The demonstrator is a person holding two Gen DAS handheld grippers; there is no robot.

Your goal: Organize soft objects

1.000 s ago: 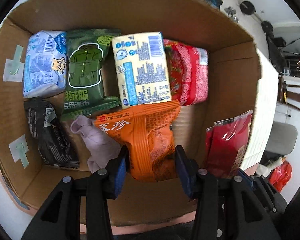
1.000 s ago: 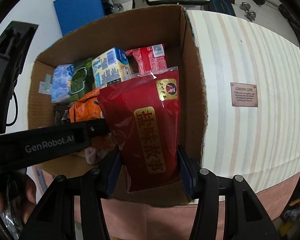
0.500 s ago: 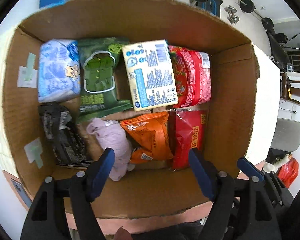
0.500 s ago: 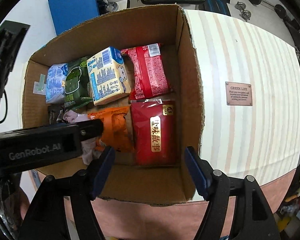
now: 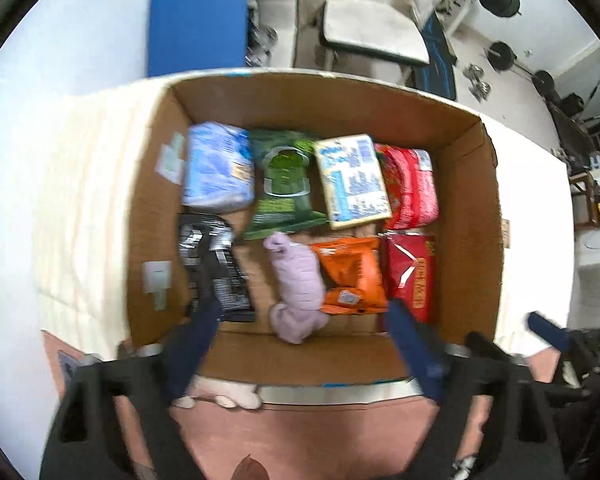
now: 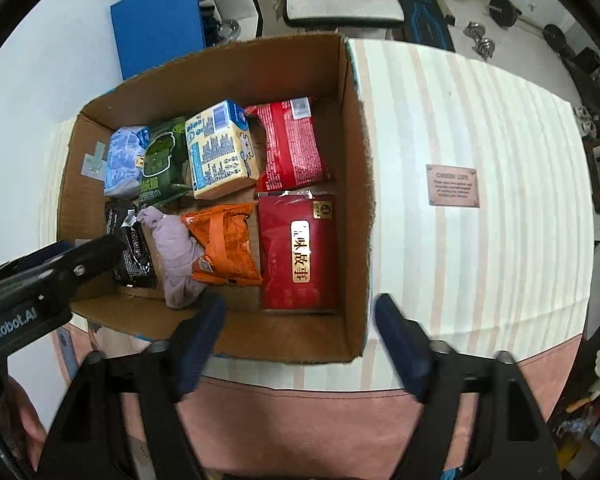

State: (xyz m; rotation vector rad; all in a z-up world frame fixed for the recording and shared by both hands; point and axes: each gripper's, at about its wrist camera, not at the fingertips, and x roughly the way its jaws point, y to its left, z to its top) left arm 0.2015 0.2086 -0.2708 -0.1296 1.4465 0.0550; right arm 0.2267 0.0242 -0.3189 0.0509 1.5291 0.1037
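The cardboard box (image 6: 356, 184) is the landmark here, and every soft thing lies inside it in two rows. Against its far wall sit a pale blue pack (image 5: 218, 166), a green wipes pack (image 5: 284, 188), a cream-and-blue pack (image 5: 354, 180) and a red patterned pack (image 6: 290, 144). Along its near wall lie a black packet (image 5: 216, 272), a lilac cloth (image 5: 298, 288), an orange snack bag (image 6: 224, 248) and a dark red pouch (image 6: 298, 252).

Little seems left to do, so the risks are small ones. The lilac cloth is bunched, not flat, with the orange bag's edge resting against it; a careless reach could snag it and drag the bag askew. The cream-and-blue pack overlaps the green one (tilted, it seems) and might slide if nudged. A tong dipping low could also catch the box's near rim and shove the whole box.

The left gripper (image 5: 300, 332) stands wide, empty, hovering above the box's near wall. The right gripper (image 6: 300, 320) is equally wide and empty, above the box's near right corner, touching nothing.
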